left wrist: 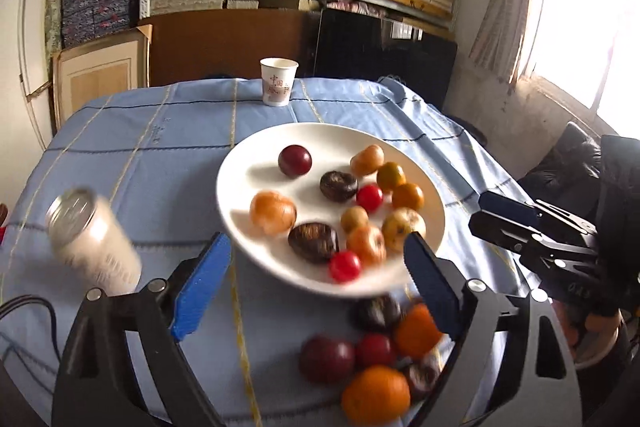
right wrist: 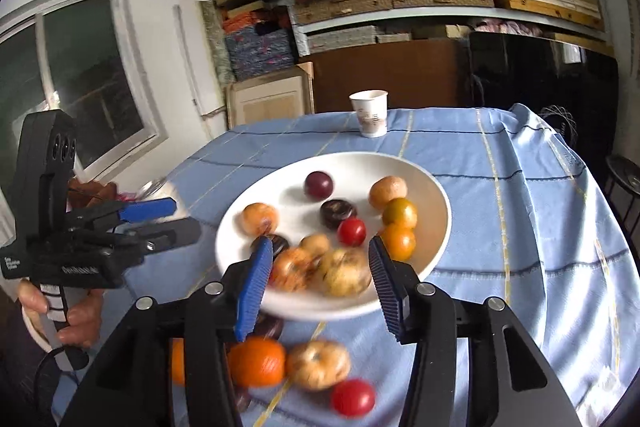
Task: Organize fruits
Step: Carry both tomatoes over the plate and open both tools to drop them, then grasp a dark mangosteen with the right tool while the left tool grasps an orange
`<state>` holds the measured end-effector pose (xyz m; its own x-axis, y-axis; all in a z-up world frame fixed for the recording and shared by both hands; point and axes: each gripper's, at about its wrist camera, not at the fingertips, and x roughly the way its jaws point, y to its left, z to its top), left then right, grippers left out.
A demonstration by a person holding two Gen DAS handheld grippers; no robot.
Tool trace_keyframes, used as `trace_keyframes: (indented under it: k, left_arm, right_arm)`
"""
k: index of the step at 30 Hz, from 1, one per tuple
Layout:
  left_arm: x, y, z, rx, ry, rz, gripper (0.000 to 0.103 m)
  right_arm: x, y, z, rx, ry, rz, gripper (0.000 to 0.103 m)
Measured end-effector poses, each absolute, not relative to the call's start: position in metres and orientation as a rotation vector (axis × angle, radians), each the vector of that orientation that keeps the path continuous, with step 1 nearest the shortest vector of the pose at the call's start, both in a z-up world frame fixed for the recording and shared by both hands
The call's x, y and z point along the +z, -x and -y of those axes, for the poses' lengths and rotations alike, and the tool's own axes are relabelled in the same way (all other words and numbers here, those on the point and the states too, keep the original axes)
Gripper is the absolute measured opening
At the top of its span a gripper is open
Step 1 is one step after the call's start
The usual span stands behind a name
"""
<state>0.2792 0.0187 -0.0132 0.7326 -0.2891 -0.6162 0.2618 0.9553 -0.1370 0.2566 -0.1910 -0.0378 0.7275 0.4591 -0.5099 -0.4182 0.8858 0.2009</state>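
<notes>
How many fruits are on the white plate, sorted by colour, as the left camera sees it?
Orange or yellow fruits: 7
Dark brown fruits: 2
Small red fruits: 2
Dark red plum: 1
Total on the plate: 12

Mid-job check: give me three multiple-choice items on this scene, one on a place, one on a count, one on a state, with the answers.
1. Where is the paper cup?
A. on the plate
B. beyond the plate, near the table's far edge
C. between the fingers

2. How many bright red cherry tomatoes lie on the white plate?
A. two
B. none
C. six

3. The left gripper is:
A. shut on the can
B. shut on an orange
C. open, holding nothing

Answers: 1 B, it stands past the plate; 2 A, two show; 3 C, blue fingers wide apart.
</notes>
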Motion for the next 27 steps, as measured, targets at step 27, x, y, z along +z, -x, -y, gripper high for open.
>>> trace_keyframes:
  k: [27]
  left_arm:
    - [-0.03, -0.228, -0.049, -0.283, 0.115, -0.697, 0.089]
  right_arm:
    - [-0.088, -0.187, 0.126, 0.706, 0.224, -0.843, 0.051]
